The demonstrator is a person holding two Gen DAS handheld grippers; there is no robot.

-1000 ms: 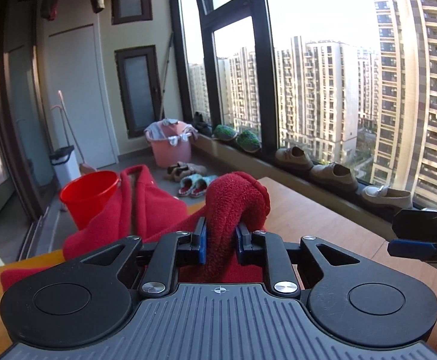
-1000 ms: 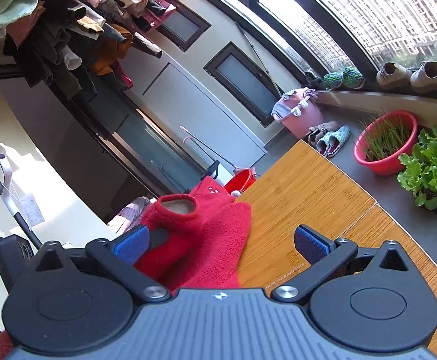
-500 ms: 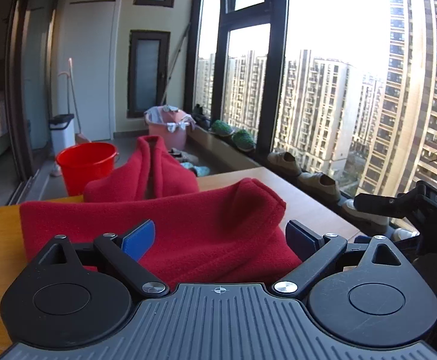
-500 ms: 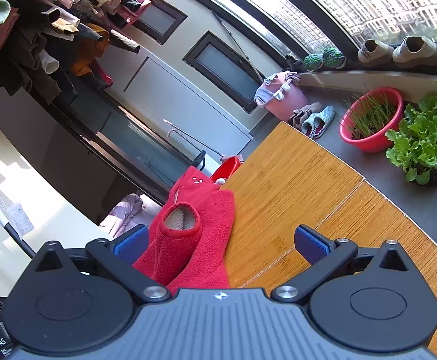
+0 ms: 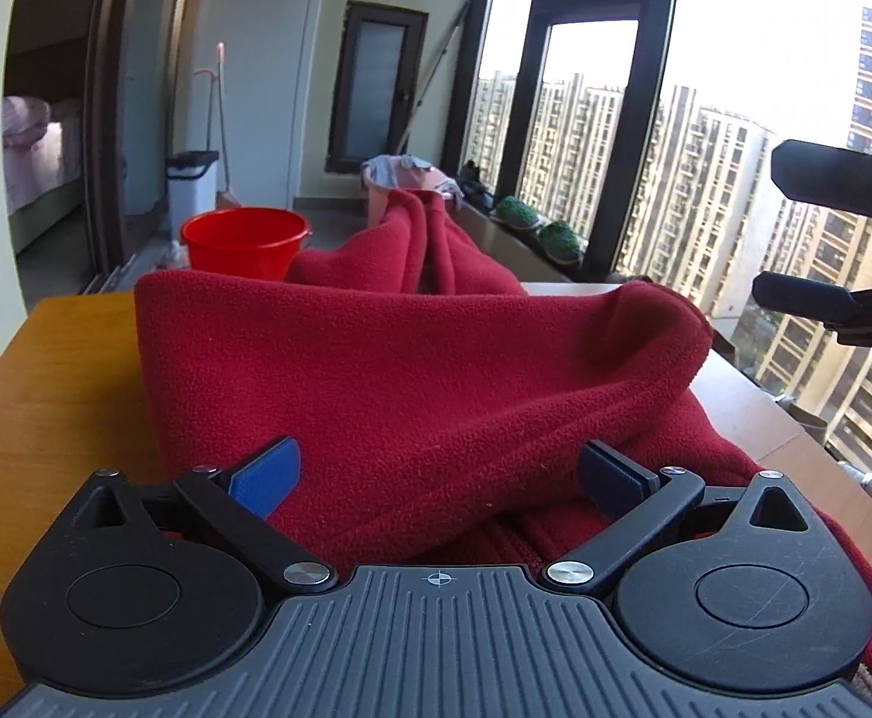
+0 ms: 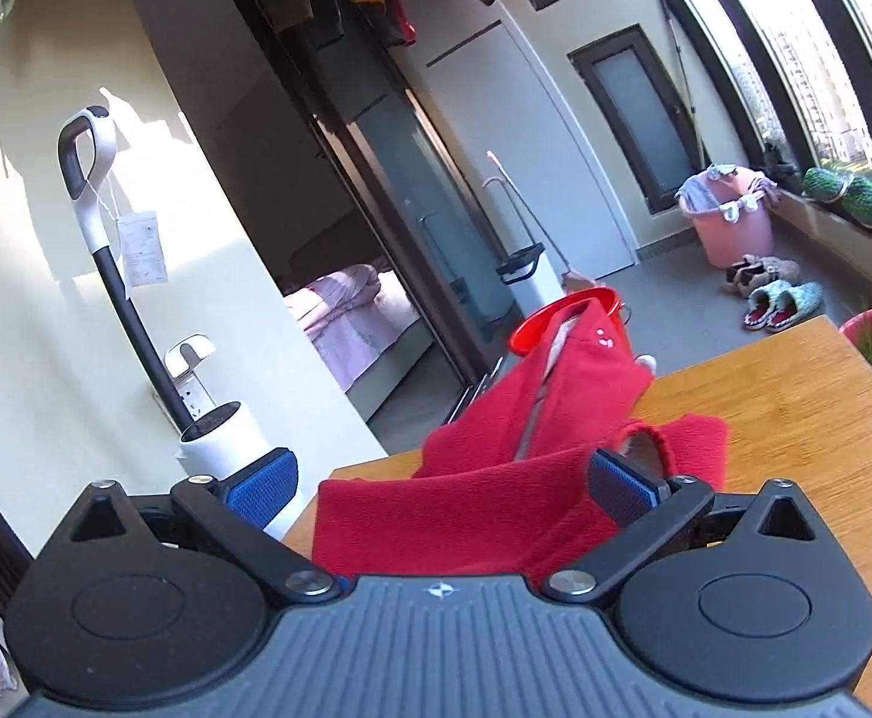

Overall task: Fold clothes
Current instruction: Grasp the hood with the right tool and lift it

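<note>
A red fleece jacket [image 5: 412, 371] lies on the wooden table [image 5: 47, 395], one sleeve folded across the body. My left gripper [image 5: 439, 475] is open just above the folded sleeve, holding nothing. The jacket also shows in the right wrist view [image 6: 496, 496], with its collar end hanging past the table's far edge. My right gripper [image 6: 442, 487] is open and empty, above the jacket's near edge. Its fingers [image 5: 819, 299] show at the right edge of the left wrist view.
A red bucket [image 5: 244, 242] stands on the floor beyond the table. A pink laundry basket [image 6: 732, 215], slippers [image 6: 786, 305] and a white bin [image 5: 192, 191] are further back. An upright vacuum [image 6: 119, 275] stands at the left wall. The window sill holds shoes [image 5: 540, 227].
My left gripper has let go of the sleeve, opened and drawn back; the sleeve now lies across the jacket. My right gripper has swung left, over the jacket's near edge.
</note>
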